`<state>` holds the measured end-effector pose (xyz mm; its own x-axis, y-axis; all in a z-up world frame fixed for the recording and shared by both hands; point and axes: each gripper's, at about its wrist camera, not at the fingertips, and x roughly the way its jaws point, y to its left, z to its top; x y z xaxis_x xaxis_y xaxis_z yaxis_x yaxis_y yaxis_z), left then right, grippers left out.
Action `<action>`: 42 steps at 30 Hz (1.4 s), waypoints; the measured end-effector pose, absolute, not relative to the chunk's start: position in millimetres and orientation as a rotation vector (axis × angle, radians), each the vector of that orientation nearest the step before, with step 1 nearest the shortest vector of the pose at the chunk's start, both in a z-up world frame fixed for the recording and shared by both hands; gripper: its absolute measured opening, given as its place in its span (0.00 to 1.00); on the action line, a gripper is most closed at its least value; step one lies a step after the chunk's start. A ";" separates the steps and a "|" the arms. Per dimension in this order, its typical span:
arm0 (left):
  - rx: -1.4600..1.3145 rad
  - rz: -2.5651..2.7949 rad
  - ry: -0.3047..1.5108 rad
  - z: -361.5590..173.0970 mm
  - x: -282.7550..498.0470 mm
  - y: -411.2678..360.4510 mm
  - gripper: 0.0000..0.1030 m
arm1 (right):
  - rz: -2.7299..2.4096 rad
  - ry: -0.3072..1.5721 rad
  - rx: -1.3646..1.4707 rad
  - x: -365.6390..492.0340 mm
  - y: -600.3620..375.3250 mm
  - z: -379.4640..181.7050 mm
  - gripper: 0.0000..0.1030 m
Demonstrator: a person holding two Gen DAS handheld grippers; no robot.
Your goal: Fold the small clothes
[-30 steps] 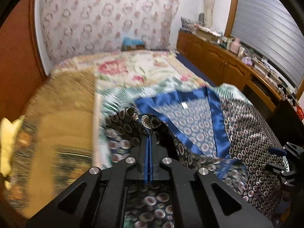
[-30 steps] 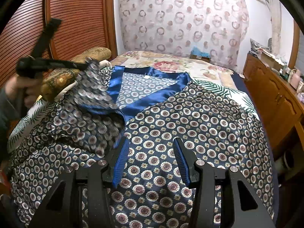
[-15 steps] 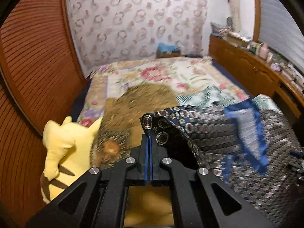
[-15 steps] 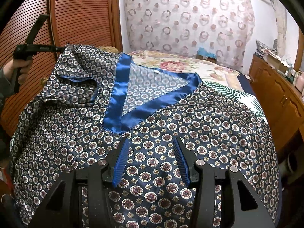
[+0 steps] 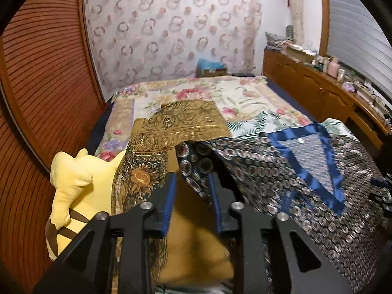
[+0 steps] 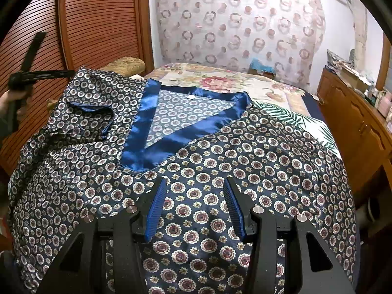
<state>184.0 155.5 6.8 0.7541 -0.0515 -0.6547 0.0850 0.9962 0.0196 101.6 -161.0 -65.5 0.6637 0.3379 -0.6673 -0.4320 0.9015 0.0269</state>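
A dark blue top (image 6: pixel 220 171) with a ring-and-flower print and a shiny blue V-neck band (image 6: pixel 147 132) lies spread on the bed. Its left sleeve (image 5: pixel 196 161) is pulled out over the gold pillow. My left gripper (image 5: pixel 192 183) sits at that sleeve's tip with its jaws opening; the cloth edge hangs loose between them, against the right finger only. In the right wrist view the left gripper (image 6: pixel 69 73) shows at the sleeve's far corner, held by a hand. My right gripper (image 6: pixel 193 191) stands open just above the top's chest, with nothing pinched.
A gold patterned pillow (image 5: pixel 181 125) and a yellow plush toy (image 5: pixel 78 191) lie left of the top. The floral bedspread (image 5: pixel 220 93) stretches behind. A slatted wooden wall (image 5: pixel 44 85) runs along the left. Cluttered wooden cabinets (image 6: pixel 355 122) line the right.
The left gripper carried the sleeve out to the left, spreading it flat, and its jaws have parted from shut. The right gripper stayed still and open.
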 end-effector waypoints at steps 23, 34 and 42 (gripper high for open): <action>0.127 -0.063 0.839 -63.6 99.1 74.1 0.38 | 0.452 0.712 -0.156 96.4 -160.0 -69.3 0.48; 0.037 -0.033 0.776 -47.1 83.6 122.1 0.03 | 0.462 0.720 -0.154 97.8 -158.1 -73.3 0.48; -0.023 -0.068 0.758 -50.9 76.2 137.7 0.03 | 0.573 0.680 -0.136 101.6 -132.0 -58.4 0.48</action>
